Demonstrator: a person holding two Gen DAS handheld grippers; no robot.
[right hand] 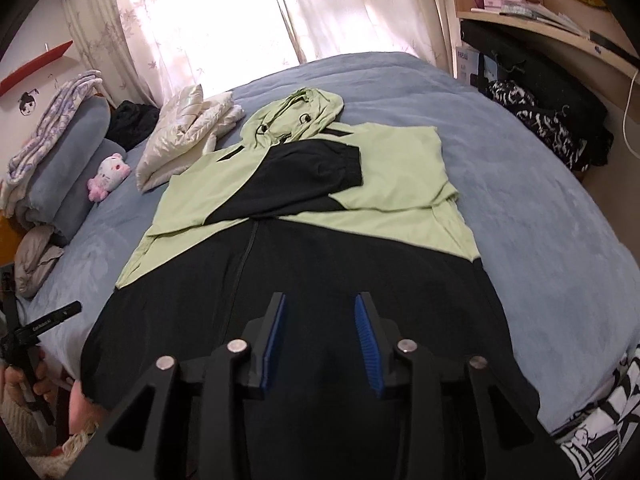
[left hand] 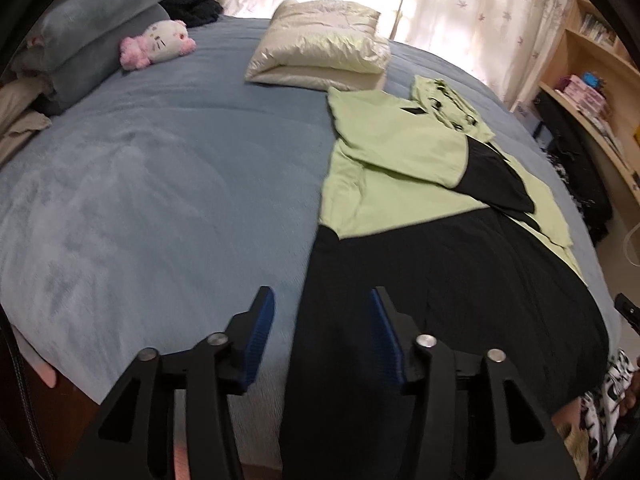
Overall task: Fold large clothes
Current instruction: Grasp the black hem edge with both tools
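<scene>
Green-black jacket [right hand: 304,216] flat on bed [right hand: 540,200] | under both open jaws, untouched

Small white lettering runs along the left gripper [right hand: 48,322] arm at the frame's edge, too blurred to read.

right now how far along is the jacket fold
Done: both sleeves are folded in across the chest of the green and black jacket, which lies flat on the bed. In hand: nothing; the left gripper and right gripper hover open near the hem. Left: folding the body and hood.
</scene>
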